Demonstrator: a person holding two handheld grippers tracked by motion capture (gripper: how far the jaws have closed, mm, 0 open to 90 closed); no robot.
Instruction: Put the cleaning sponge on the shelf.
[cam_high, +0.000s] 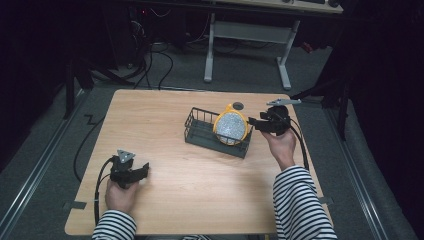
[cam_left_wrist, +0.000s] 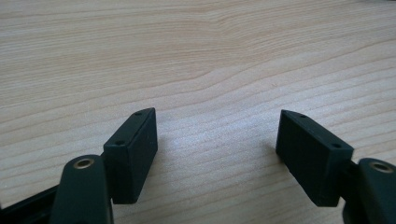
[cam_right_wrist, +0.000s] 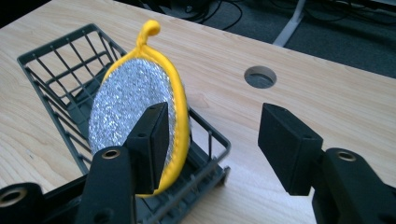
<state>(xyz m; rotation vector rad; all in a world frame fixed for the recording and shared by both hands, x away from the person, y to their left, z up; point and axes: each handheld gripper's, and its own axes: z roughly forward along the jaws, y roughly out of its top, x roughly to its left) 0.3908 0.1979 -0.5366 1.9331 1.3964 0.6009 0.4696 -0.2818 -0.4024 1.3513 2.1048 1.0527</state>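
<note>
At the near edge of the pale wooden table (cam_high: 190, 190), the person's left hand (cam_high: 119, 196) holds the left gripper (cam_high: 145, 170) low over the bare wood. Its two black fingers (cam_left_wrist: 133, 151) stand wide apart with nothing between them; in the left gripper view, wood grain runs through the gap and beyond both fingertips.

Farther along the table, the right hand (cam_high: 281, 145) in a black-and-white striped sleeve (cam_high: 300, 202) holds the right gripper (cam_high: 251, 123) level, pointing toward the middle of the table. Its fingers (cam_right_wrist: 150, 140) are also spread wide and hold nothing. In the right gripper view the gap between them frames bare wood.

The round silver scouring pad with a yellow rim and a yellow loop (cam_right_wrist: 133, 105) stands on edge just beside and partly behind the finger seen at the left of the right gripper view; whether that finger touches the rim cannot be told. The pad leans in the near end of the dark wire basket (cam_right_wrist: 56, 70), its loop sticking up above the basket's rim. The rest of the basket stretches away beyond that same finger.

Past the open gap, well beyond the fingertips, a round hole (cam_right_wrist: 260, 77) is cut in the table top. Beyond the table's far edge lie grey floor, cables and the white legs of another desk (cam_high: 210, 50).
</note>
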